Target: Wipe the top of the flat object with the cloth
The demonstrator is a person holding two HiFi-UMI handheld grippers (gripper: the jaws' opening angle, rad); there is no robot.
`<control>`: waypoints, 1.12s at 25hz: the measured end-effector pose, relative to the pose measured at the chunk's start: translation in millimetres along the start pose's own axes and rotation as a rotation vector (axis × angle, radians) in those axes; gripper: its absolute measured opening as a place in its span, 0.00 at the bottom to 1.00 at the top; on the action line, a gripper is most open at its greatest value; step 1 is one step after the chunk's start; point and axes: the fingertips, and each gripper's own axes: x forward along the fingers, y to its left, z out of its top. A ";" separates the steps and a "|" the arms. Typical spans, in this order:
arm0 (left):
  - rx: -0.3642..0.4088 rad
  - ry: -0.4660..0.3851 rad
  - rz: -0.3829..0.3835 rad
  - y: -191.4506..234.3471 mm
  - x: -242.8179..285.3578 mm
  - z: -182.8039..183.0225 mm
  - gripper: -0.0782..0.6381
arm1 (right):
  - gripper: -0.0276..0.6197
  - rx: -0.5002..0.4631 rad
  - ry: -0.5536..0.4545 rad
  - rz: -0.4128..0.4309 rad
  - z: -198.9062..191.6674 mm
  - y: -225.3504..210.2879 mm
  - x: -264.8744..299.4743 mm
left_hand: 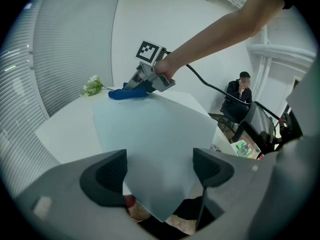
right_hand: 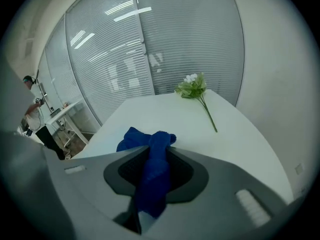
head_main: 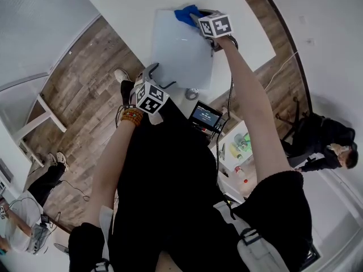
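Observation:
A pale grey flat board (head_main: pixel 181 50) lies on the white table (head_main: pixel 130 4), and its near corner juts past the table's edge. At the board's far edge sits a bunched blue cloth (head_main: pixel 186 13). My right gripper (head_main: pixel 198 20) is shut on that cloth (right_hand: pixel 152 169), which hangs between its jaws and spills out in front. In the left gripper view the cloth (left_hand: pixel 127 94) rests on the board's far end (left_hand: pixel 155 134) under the right gripper (left_hand: pixel 137 86). My left gripper (left_hand: pixel 160 171) is open at the near corner (head_main: pixel 152 72), with its pads apart on either side of the board.
A sprig of green and white flowers (right_hand: pixel 192 89) lies on the table beyond the cloth. Off the table's near side are a small lit screen (head_main: pixel 205 116) and a shelf with bottles (head_main: pixel 241 146). One person sits at the right (head_main: pixel 329 146) and another at the lower left (head_main: pixel 22 220).

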 end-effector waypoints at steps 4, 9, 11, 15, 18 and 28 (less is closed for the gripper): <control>0.000 -0.003 0.003 0.2 -1.1 -1.1 0.67 | 0.22 -0.023 0.015 0.020 -5.4 8.1 -2.1; -0.002 -0.004 0.002 0.9 -0.8 -1.0 0.67 | 0.22 -0.012 0.027 0.069 -16.9 20.2 -4.8; -0.001 -0.004 0.004 1.4 -0.7 -2.4 0.67 | 0.22 -0.014 0.026 0.075 -21.3 25.2 -5.9; -0.001 -0.004 0.007 2.6 -0.2 -2.4 0.67 | 0.22 -0.033 0.018 0.072 -24.5 31.3 -5.6; -0.002 -0.004 0.005 1.5 0.1 -2.2 0.67 | 0.22 -0.067 0.015 0.061 -28.7 33.5 -6.2; -0.005 -0.005 0.008 1.8 -1.0 -2.5 0.67 | 0.22 -0.083 0.046 0.096 -43.8 49.8 -11.5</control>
